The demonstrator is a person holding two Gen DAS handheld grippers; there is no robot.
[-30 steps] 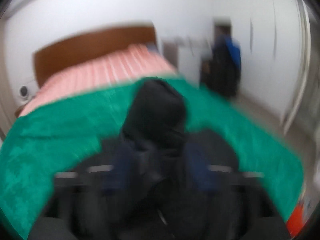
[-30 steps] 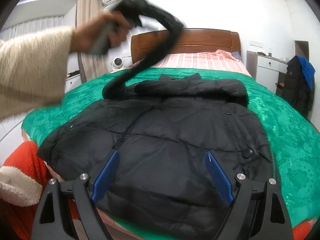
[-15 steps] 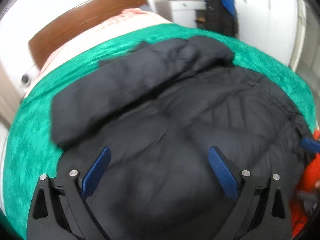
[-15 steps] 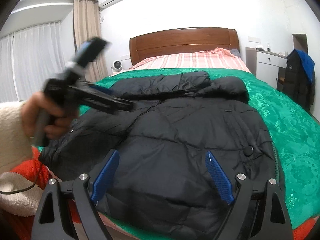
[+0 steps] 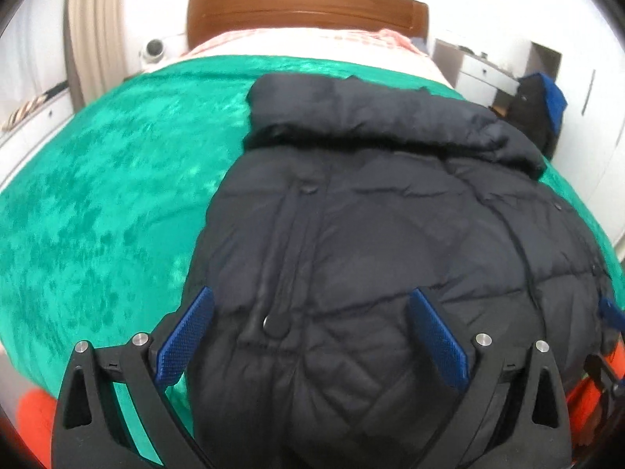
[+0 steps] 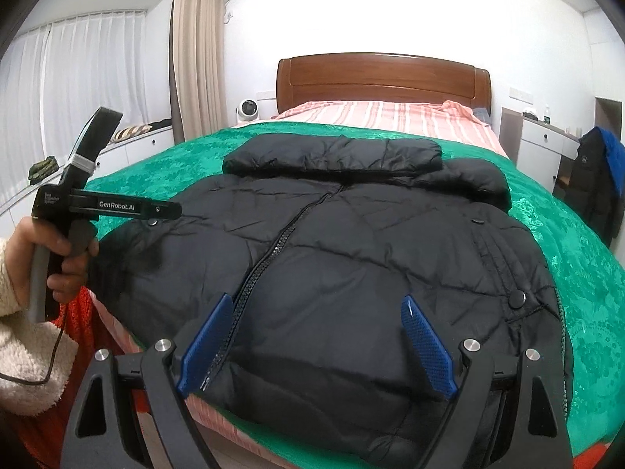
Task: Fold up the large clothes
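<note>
- The black puffer jacket (image 6: pixel 351 265) lies front-up on the green bedspread (image 6: pixel 578 273), at the foot end of the bed, hem toward the cameras and partly over the bed's edge.
- One sleeve (image 6: pixel 332 154) is folded flat across the top of the jacket, along the collar line; the zipper (image 6: pixel 273 258) runs down the front, half open near the hem.
- The right gripper (image 6: pixel 316 336) has its jaws spread wide, the blue pads (image 6: pixel 427 348) standing apart above the hem. Nothing is pinched between them, and whether the pads touch the fabric I cannot tell.
- The left gripper (image 5: pixel 310 336) also has its jaws wide apart and empty, hanging over the jacket's left front panel near a snap button (image 5: pixel 267 321).
- In the right wrist view the left gripper (image 6: pixel 168 211) shows from the side, gripped by a hand (image 6: pixel 50 258) in a cream fleece sleeve (image 6: pixel 27 359), its tip over the jacket's left shoulder area.
- A wooden headboard (image 6: pixel 383 78) and a striped pink sheet (image 6: pixel 390 115) lie beyond the bedspread.
</note>
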